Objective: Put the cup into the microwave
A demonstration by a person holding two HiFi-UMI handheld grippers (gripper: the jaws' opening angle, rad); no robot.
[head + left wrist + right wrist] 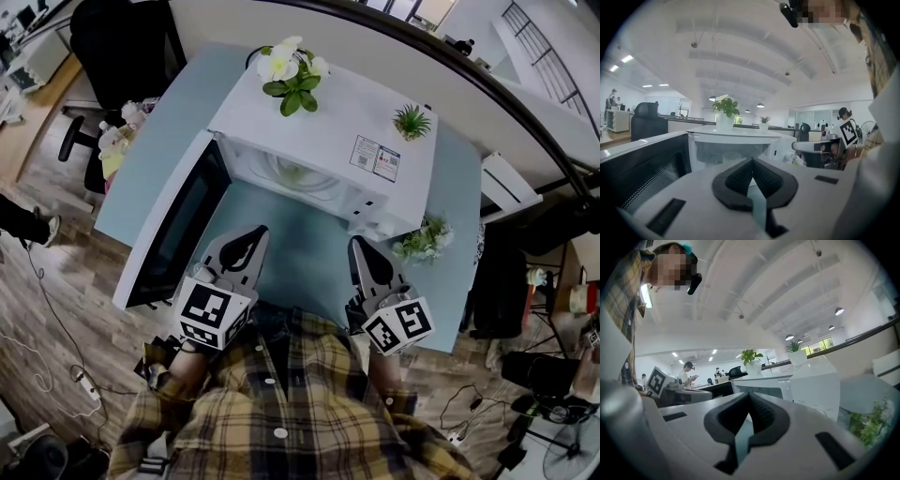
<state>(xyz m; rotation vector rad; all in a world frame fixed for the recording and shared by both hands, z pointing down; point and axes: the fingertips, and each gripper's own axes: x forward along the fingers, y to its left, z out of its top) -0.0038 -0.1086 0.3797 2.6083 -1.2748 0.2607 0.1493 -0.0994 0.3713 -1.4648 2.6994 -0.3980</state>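
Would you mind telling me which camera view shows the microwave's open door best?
The head view: the door shows whole, swung wide open left of the microwave. The left gripper view shows only a dark, meshed part of it; in the right gripper view I cannot pick it out for sure.

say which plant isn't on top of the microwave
The bushy plant by the microwave's right corner stands on the table; the flowering plant and spiky plant sit on top.

The label on the microwave is too small to read.
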